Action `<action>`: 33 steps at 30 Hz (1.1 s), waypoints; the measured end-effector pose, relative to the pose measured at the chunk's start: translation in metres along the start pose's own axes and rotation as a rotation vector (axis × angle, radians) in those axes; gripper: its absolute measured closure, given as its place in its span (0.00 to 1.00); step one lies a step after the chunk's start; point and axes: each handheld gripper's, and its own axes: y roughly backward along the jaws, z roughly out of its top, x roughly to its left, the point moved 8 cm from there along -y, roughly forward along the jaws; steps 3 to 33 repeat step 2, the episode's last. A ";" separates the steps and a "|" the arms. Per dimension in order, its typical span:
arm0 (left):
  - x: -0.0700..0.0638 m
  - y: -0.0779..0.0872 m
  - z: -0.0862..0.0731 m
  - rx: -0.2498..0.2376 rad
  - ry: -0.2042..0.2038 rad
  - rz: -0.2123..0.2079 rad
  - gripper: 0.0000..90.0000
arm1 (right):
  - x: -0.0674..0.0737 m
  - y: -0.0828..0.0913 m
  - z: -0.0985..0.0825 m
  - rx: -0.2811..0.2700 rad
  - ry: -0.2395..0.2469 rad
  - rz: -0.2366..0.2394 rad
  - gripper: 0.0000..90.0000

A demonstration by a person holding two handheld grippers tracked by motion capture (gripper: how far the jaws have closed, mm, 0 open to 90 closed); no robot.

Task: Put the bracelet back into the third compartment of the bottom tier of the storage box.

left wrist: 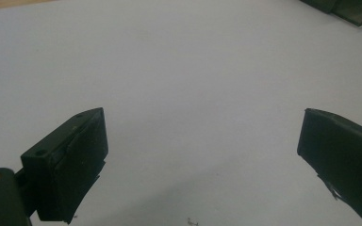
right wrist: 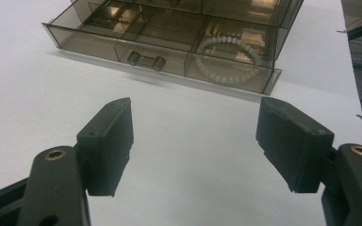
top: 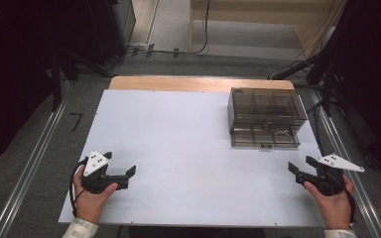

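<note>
Evidently a starting pose: the left gripper (top: 124, 174) and right gripper (top: 297, 171) rest low over the white table (top: 178, 148), each with its jaws spread wide and holding nothing. A smoked-plastic organiser box (top: 265, 116) sits at the far right of the table, well apart from both; its lower drawer (right wrist: 169, 56) stands slightly pulled out, with a beaded bracelet (right wrist: 228, 59) in the right-hand compartment and a small handle (right wrist: 146, 60) at front. Probable next move: the right gripper advances to the drawer, requiring careful alignment on the handle.
</note>
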 end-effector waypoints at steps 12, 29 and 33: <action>0.001 0.000 0.000 0.000 0.001 0.002 0.03 | -0.001 0.001 0.000 -0.002 -0.004 0.000 0.29; 0.001 0.000 0.000 0.000 0.001 0.002 0.03 | -0.001 0.001 0.000 -0.002 -0.004 0.000 0.29; 0.001 0.000 0.000 0.000 0.001 0.002 0.03 | -0.001 0.001 0.000 -0.002 -0.004 0.000 0.29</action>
